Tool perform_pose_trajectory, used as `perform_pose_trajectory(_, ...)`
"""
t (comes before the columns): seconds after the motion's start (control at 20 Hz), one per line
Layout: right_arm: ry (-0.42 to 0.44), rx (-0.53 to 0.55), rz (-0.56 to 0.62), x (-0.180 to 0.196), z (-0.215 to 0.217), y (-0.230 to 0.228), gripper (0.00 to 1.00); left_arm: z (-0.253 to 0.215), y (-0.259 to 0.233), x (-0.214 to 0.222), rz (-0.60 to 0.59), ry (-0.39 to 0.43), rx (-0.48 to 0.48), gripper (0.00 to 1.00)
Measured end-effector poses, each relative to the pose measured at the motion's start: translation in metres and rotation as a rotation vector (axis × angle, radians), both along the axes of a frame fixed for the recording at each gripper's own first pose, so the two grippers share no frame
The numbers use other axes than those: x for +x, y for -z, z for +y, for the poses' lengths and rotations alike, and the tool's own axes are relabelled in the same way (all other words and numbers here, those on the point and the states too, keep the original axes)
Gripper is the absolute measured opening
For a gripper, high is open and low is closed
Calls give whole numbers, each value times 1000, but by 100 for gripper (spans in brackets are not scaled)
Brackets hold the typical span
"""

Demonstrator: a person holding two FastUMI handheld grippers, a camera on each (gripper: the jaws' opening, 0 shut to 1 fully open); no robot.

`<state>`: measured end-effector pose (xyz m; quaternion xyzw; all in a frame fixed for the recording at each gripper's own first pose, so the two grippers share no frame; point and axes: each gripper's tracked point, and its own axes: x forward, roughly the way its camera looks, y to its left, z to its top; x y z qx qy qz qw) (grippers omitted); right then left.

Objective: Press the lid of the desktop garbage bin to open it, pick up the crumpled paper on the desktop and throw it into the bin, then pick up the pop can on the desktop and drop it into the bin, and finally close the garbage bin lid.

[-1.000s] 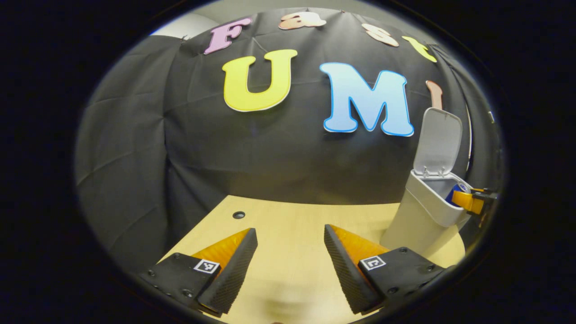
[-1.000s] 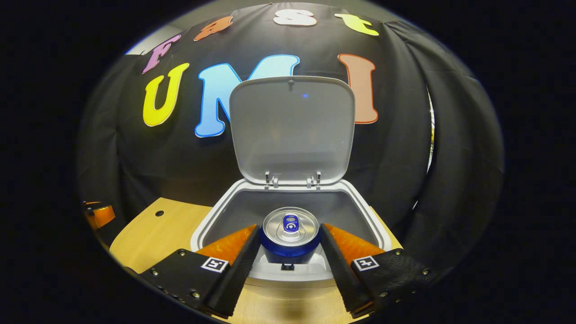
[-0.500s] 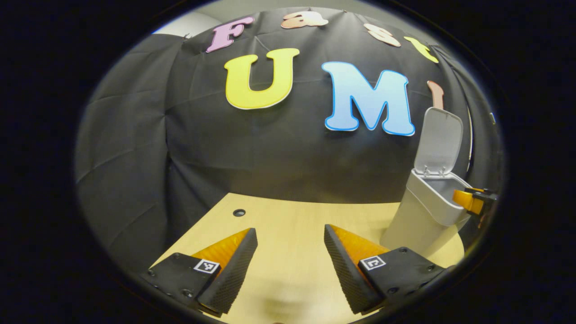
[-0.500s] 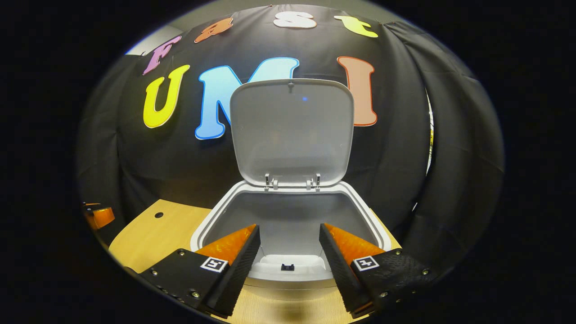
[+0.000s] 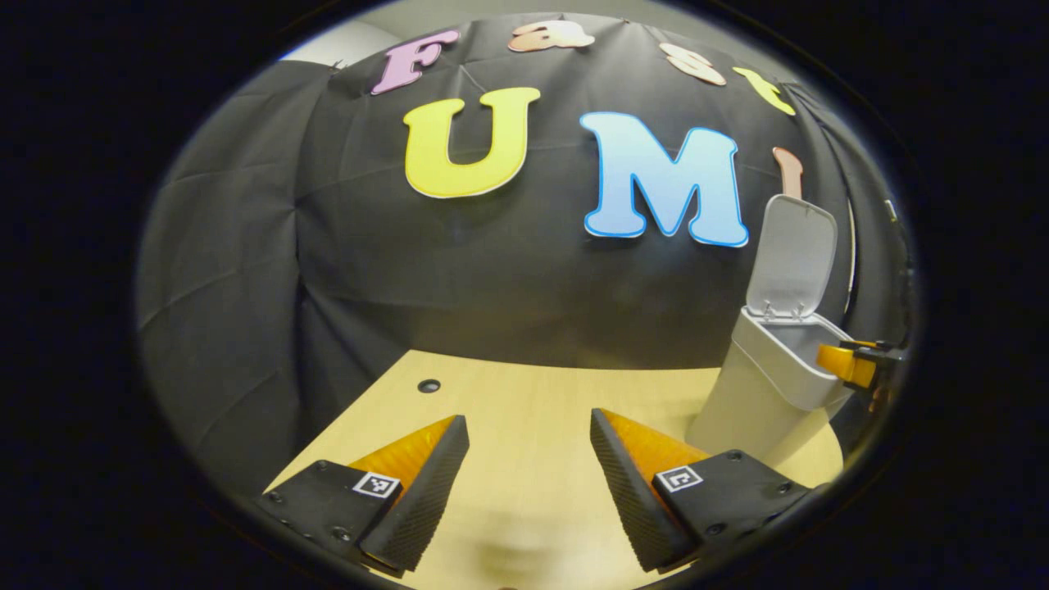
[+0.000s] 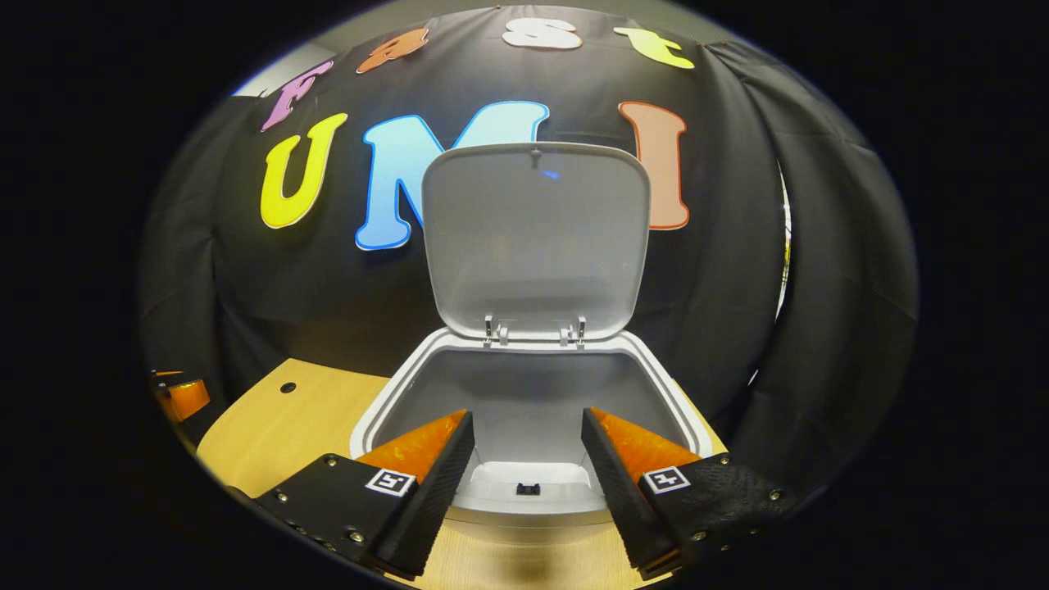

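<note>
The white plastic desktop garbage bin (image 6: 533,385) stands near the right-hand edge of the pale wooden table (image 5: 524,410), close to the black cloth wall, its hinged lid (image 6: 534,238) upright and its mouth wide open. The right gripper (image 6: 529,451) hangs over the bin's front rim, jaws spread, holding nothing. The left gripper (image 5: 529,459) hovers over bare tabletop well apart from the bin, jaws likewise spread and holding nothing.
</note>
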<state>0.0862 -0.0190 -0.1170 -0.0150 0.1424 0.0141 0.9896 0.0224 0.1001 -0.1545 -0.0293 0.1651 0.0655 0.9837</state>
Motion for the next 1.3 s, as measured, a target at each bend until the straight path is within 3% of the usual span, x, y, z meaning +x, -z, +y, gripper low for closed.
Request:
perform_pose_trajectory(0.65, -29, -48, -233, 30, 13, -111, 86, -13, 2, -5, 7, 46, -8, 98)
perform_pose_trajectory(1.05, 6, -64, -392, 63, 4, -188, 86, -5, 13, -10, 24, 28, -19, 100)
perform_pose_trajectory(1.3, 9, -55, -438, 80, 8, -207, 82, 7, 19, -12, 38, 3, -23, 98)
